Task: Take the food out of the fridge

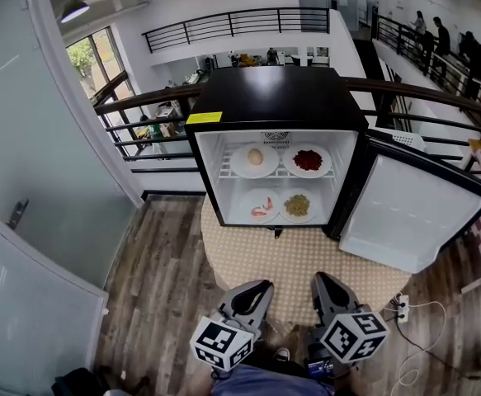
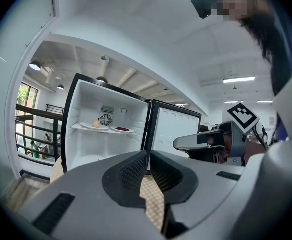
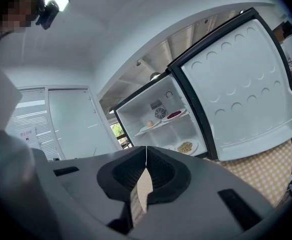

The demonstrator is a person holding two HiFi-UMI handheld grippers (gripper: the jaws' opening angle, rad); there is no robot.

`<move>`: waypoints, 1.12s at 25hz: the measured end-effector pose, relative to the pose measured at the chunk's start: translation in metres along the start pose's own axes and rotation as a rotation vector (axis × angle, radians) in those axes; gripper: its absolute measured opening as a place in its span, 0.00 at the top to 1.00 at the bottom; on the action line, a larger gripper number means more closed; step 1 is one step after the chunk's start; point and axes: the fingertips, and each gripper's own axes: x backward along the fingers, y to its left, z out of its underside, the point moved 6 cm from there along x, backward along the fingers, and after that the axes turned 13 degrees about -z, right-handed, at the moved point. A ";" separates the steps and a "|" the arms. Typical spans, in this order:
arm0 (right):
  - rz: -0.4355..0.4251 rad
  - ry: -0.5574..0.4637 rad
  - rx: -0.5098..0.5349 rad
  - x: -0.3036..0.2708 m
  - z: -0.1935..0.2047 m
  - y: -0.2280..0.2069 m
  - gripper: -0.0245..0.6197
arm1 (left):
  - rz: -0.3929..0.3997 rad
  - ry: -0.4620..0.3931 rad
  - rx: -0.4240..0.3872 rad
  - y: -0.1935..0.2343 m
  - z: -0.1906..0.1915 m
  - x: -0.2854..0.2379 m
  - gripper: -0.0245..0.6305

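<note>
A black mini fridge [image 1: 273, 97] stands on a round table, its door [image 1: 409, 213] swung open to the right. On the upper shelf are a plate with a pale round food [image 1: 255, 157] and a plate of red food [image 1: 308, 160]. On the bottom are a plate with shrimp [image 1: 261, 207] and a plate of yellow-green food [image 1: 297, 205]. My left gripper [image 1: 261, 286] and right gripper [image 1: 318, 279] hang side by side in front of the table, well short of the fridge. Both are shut with nothing held, as the left gripper view [image 2: 148, 153] and the right gripper view [image 3: 146, 148] show.
The table wears a checkered cloth [image 1: 290, 262] and stands on a wood floor. A black railing [image 1: 141, 106] runs behind the fridge. A glass door [image 1: 25, 221] is at the left. A power strip with cables [image 1: 401, 308] lies at the lower right.
</note>
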 end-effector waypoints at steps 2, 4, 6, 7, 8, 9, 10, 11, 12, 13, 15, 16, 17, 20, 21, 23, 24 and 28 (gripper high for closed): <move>0.012 -0.019 -0.011 -0.003 -0.005 -0.007 0.93 | 0.005 0.000 -0.009 0.002 -0.001 -0.007 0.91; 0.027 -0.037 -0.022 -0.007 -0.010 -0.014 0.93 | 0.014 -0.002 -0.014 0.005 -0.003 -0.016 0.91; 0.045 -0.046 -0.024 -0.012 -0.015 -0.021 0.93 | 0.025 -0.008 -0.029 0.008 -0.007 -0.025 0.91; 0.054 -0.050 -0.020 -0.015 -0.017 -0.023 0.93 | 0.031 -0.012 -0.044 0.010 -0.009 -0.030 0.91; 0.060 -0.056 -0.015 -0.019 -0.020 -0.024 0.93 | 0.036 -0.016 -0.060 0.013 -0.012 -0.036 0.91; 0.062 -0.064 -0.009 -0.023 -0.023 -0.025 0.93 | 0.042 -0.020 -0.073 0.017 -0.015 -0.042 0.91; 0.059 -0.073 -0.004 -0.029 -0.027 -0.026 0.93 | 0.047 -0.025 -0.079 0.022 -0.018 -0.049 0.91; 0.055 -0.082 0.000 -0.035 -0.031 -0.027 0.93 | 0.054 -0.029 -0.080 0.027 -0.022 -0.057 0.91; 0.055 -0.089 0.002 -0.041 -0.035 -0.028 0.93 | 0.061 -0.034 -0.079 0.031 -0.025 -0.065 0.91; 0.056 -0.096 0.003 -0.048 -0.038 -0.030 0.93 | 0.070 -0.036 -0.080 0.036 -0.028 -0.073 0.91; 0.066 -0.102 0.006 -0.062 -0.044 -0.037 0.93 | 0.098 -0.029 -0.088 0.044 -0.030 -0.089 0.91; 0.077 -0.100 0.007 -0.070 -0.046 -0.040 0.93 | 0.115 -0.020 -0.090 0.048 -0.030 -0.098 0.91; 0.086 -0.096 0.010 -0.077 -0.049 -0.043 0.93 | 0.132 -0.011 -0.087 0.052 -0.029 -0.106 0.91; 0.110 -0.083 0.012 -0.101 -0.057 -0.054 0.93 | 0.173 0.008 -0.066 0.065 -0.030 -0.130 0.91; 0.115 -0.083 0.008 -0.109 -0.060 -0.058 0.93 | 0.182 0.011 -0.067 0.070 -0.032 -0.138 0.91; 0.117 -0.093 -0.007 -0.125 -0.064 -0.069 0.93 | 0.197 0.011 -0.081 0.078 -0.035 -0.152 0.91; 0.118 -0.097 -0.018 -0.132 -0.066 -0.074 0.93 | 0.205 0.009 -0.089 0.081 -0.037 -0.159 0.91; 0.120 -0.096 -0.073 -0.160 -0.077 -0.088 0.93 | 0.242 0.006 -0.092 0.092 -0.045 -0.182 0.91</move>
